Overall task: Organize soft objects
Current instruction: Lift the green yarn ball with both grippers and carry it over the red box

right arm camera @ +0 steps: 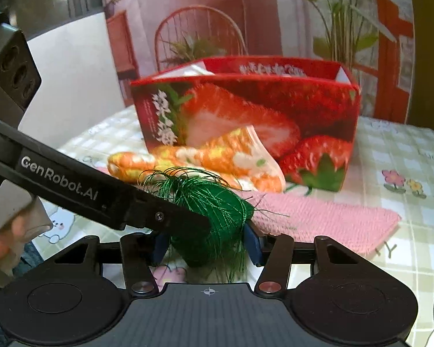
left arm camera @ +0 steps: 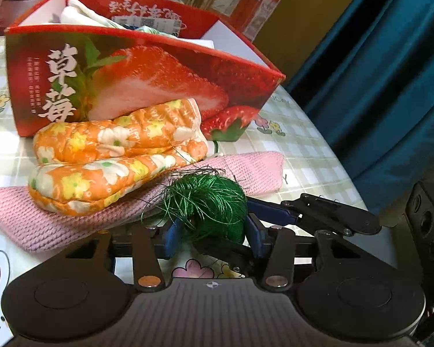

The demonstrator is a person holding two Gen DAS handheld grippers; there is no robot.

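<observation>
A ball of green thread [left arm camera: 214, 202] with loose strands sits at the near edge of a pink knitted cloth [left arm camera: 246, 170]. My left gripper [left arm camera: 214, 235] is shut on it, its blue pads pressed on either side. My right gripper [right arm camera: 207, 244] holds the same green ball [right arm camera: 217, 217] from the other side. A finger of the right gripper [left arm camera: 272, 209] reaches in from the right in the left wrist view. The left gripper's black finger [right arm camera: 170, 217] crosses in front of the ball in the right wrist view. Orange flowered padded pieces [left arm camera: 115, 156] lie on the pink cloth.
A red strawberry-printed box [left arm camera: 147, 81] stands open behind the cloth with white fabric [left arm camera: 84, 14] inside. The table wears a checked cloth [left arm camera: 303, 150] with flower prints. A blue curtain [left arm camera: 376, 86] hangs past the table's right edge. A hand [right arm camera: 0, 243] shows at the left.
</observation>
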